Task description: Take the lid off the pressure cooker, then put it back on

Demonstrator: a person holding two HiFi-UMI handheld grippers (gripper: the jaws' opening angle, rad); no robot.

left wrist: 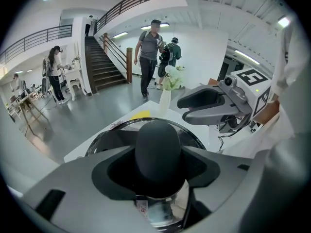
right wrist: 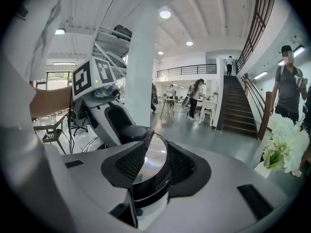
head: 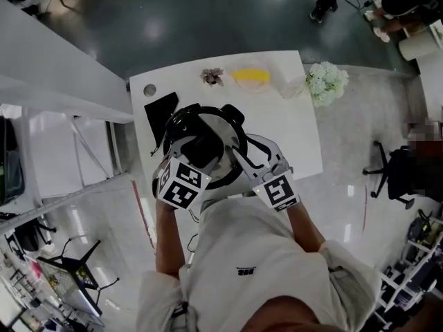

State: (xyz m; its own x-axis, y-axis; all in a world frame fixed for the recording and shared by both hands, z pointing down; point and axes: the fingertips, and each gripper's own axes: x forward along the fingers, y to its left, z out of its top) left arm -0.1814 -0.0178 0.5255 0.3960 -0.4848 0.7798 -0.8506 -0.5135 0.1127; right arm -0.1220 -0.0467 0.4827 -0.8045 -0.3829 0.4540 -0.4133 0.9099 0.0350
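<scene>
The pressure cooker (head: 208, 140), shiny steel with black handles, stands near the front edge of the white table (head: 297, 130). My left gripper (head: 201, 147) reaches down onto its top. In the left gripper view my left gripper (left wrist: 158, 166) is shut on the lid's black knob (left wrist: 158, 147), with the shiny lid (left wrist: 194, 140) spreading behind it. My right gripper (head: 239, 154) comes in from the right side. In the right gripper view my right gripper (right wrist: 150, 166) is clamped on the cooker's rim (right wrist: 153, 159), shiny metal over a black band. Whether the lid is seated I cannot tell.
Behind the cooker lie a black pouch (head: 160, 113), a yellow item (head: 250, 76) and a small brownish thing (head: 212, 76). White flowers (head: 327, 81) stand at the table's far right corner. An office chair (head: 398, 175) is on the floor to the right. People (left wrist: 150, 57) stand near a staircase.
</scene>
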